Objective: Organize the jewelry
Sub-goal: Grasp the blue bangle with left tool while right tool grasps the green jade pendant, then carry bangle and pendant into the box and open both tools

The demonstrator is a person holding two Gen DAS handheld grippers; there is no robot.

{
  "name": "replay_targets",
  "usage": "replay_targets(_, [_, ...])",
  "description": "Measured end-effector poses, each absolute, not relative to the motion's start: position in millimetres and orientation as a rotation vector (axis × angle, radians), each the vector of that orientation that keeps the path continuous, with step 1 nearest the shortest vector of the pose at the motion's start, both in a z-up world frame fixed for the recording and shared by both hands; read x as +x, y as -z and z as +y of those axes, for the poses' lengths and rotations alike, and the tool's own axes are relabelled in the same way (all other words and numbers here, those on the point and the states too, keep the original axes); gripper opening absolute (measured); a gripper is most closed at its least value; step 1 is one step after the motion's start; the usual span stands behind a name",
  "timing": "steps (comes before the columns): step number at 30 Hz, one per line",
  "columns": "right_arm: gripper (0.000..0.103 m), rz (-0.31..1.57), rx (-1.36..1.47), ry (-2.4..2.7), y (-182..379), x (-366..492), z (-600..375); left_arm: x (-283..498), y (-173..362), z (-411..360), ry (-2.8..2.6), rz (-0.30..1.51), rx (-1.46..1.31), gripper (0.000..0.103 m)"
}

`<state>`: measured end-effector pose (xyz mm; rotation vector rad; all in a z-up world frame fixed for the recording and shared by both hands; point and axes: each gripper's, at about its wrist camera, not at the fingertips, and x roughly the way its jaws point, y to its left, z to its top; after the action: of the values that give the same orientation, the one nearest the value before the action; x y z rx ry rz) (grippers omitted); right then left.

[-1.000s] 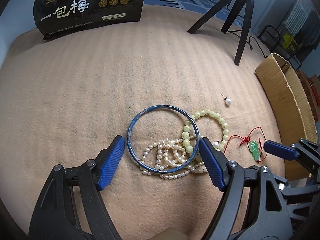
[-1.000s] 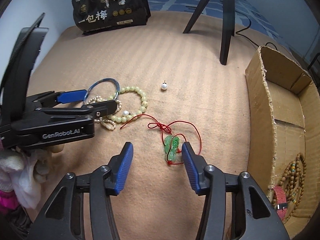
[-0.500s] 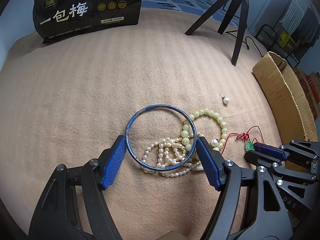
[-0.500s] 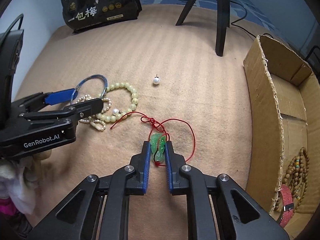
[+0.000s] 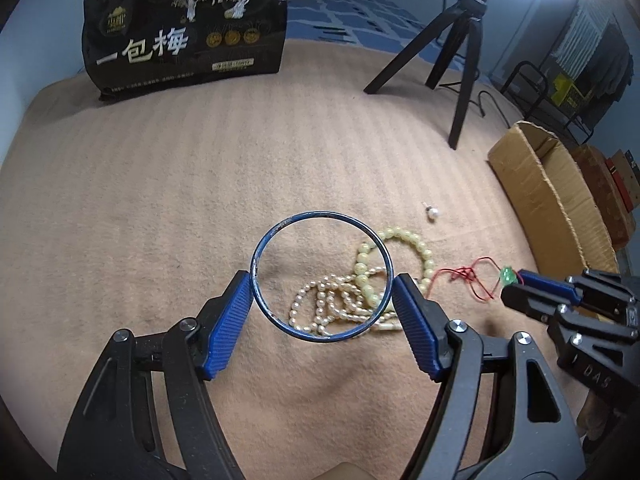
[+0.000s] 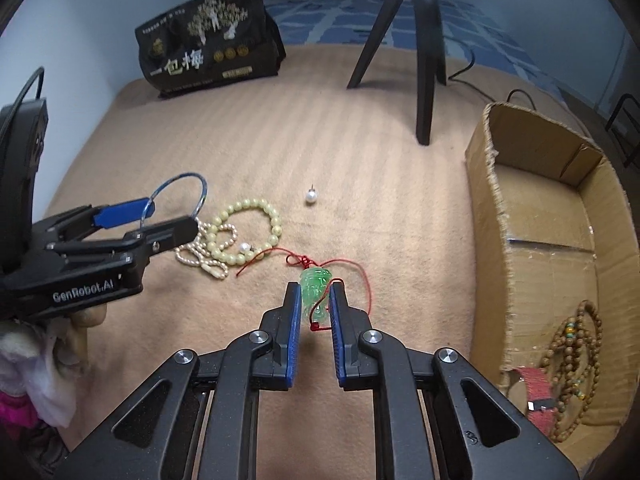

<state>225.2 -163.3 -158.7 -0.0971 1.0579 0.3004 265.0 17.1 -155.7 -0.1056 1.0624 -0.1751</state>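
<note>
right hand-held gripper (image 6: 314,300) has closed on the jade pendant (image 6: 316,284).

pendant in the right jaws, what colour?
Translucent green pendant on a red cord; the right wrist view shows it best.

The left gripper (image 5: 322,284) points steeply down, its blue pads pressed against opposite sides of a blue bangle (image 5: 320,216), which it holds level between them. To its right, the right gripper (image 6: 316,300) slopes down at much the same angle; its jaws have just been closing and now pinch a green pendant (image 6: 315,282) on a red cord. A hand (image 6: 76,332) in a pale sleeve grips the left gripper's handle from below.
</note>
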Motion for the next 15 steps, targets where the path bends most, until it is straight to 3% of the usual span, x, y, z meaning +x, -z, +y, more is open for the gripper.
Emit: replay_targets(15, [0.012, 0.885, -0.003, -0.292, 94, 211, -195, 245, 107, -13, 0.249, 0.973, -0.095, 0.073])
